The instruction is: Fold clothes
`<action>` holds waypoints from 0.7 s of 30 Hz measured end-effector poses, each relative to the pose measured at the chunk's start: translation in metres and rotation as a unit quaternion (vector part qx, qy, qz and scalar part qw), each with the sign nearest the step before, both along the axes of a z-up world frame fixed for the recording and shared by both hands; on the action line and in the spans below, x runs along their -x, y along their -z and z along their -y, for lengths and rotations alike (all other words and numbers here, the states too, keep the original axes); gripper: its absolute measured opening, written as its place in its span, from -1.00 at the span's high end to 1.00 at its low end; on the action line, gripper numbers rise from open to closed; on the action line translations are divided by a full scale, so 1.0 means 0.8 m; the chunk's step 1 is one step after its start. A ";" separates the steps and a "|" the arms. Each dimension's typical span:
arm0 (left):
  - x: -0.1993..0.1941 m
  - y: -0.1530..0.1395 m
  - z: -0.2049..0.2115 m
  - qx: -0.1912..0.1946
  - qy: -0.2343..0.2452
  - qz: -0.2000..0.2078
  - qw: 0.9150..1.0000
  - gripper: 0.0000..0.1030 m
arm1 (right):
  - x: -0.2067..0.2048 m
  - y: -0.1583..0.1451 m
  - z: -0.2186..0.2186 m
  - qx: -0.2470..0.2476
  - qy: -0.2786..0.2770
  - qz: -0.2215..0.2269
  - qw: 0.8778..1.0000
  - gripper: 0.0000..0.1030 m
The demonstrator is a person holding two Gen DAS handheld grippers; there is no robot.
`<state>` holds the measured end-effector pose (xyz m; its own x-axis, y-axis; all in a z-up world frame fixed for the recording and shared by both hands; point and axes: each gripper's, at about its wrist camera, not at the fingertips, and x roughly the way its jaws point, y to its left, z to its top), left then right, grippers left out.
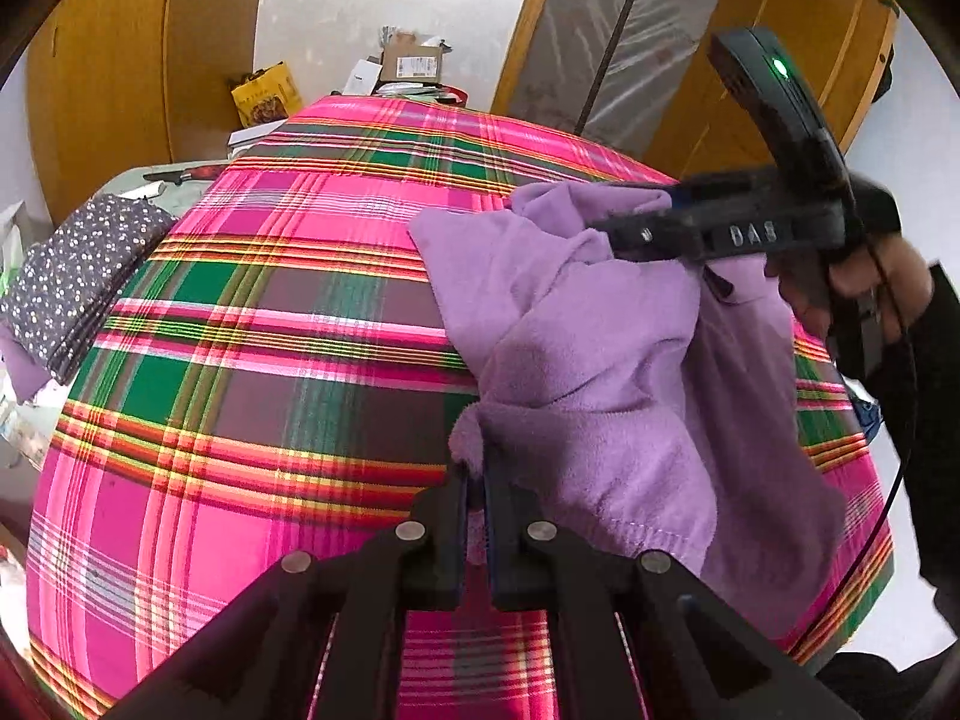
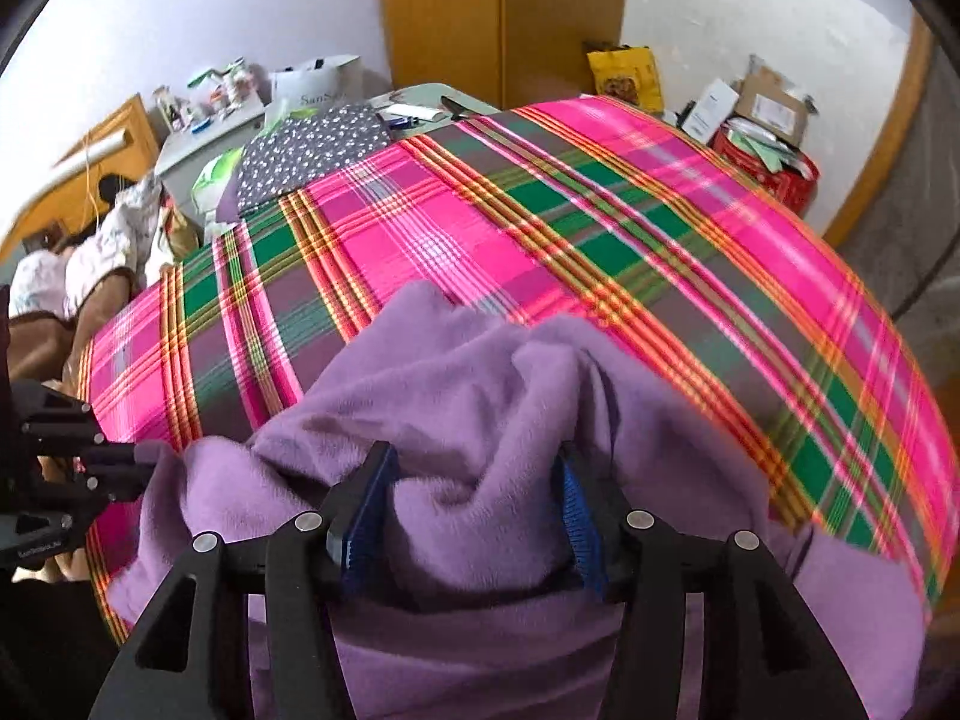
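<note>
Left wrist view: the left gripper (image 1: pixel 475 480), at six o'clock, is pinched tight on a corner of the purple fleece garment (image 1: pixel 576 372). The fleece lies crumpled on the pink plaid cloth (image 1: pixel 252 312), running toward two o'clock, where the right gripper (image 1: pixel 606 234) sits over its far end.

Right wrist view: the right gripper (image 2: pixel 477 498) has its jaws wide, with a bunched ridge of the purple fleece garment (image 2: pixel 480 372) between the blue pads (image 2: pixel 366 498) but not clamped. The left gripper (image 2: pixel 135 453) holds at nine o'clock.
</note>
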<state>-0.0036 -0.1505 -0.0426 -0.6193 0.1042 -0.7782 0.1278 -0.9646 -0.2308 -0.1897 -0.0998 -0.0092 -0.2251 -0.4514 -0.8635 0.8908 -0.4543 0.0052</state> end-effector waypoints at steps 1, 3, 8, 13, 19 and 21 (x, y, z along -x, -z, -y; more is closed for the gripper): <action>0.001 0.000 0.000 0.002 0.000 0.000 1.000 0.91 | 0.004 0.000 0.005 -0.001 -0.002 0.002 1.000 -0.08; 0.003 0.001 -0.001 0.004 0.001 0.001 1.000 0.90 | 0.013 0.007 0.014 -0.007 -0.002 0.017 1.000 -0.08; 0.006 0.002 -0.002 0.007 0.000 0.003 1.000 0.91 | 0.019 0.041 0.047 -0.059 -0.018 0.045 0.997 -0.08; 0.007 0.003 -0.001 0.008 0.001 0.003 1.000 0.91 | 0.019 0.042 0.056 -0.067 -0.013 0.026 0.997 0.06; 0.008 0.003 -0.001 0.005 0.002 0.003 1.000 0.90 | 0.023 0.034 0.042 -0.050 0.016 -0.017 0.998 0.72; 0.008 0.004 0.000 0.004 0.000 0.004 1.000 0.90 | 0.031 0.025 0.028 -0.031 0.046 -0.032 0.998 0.74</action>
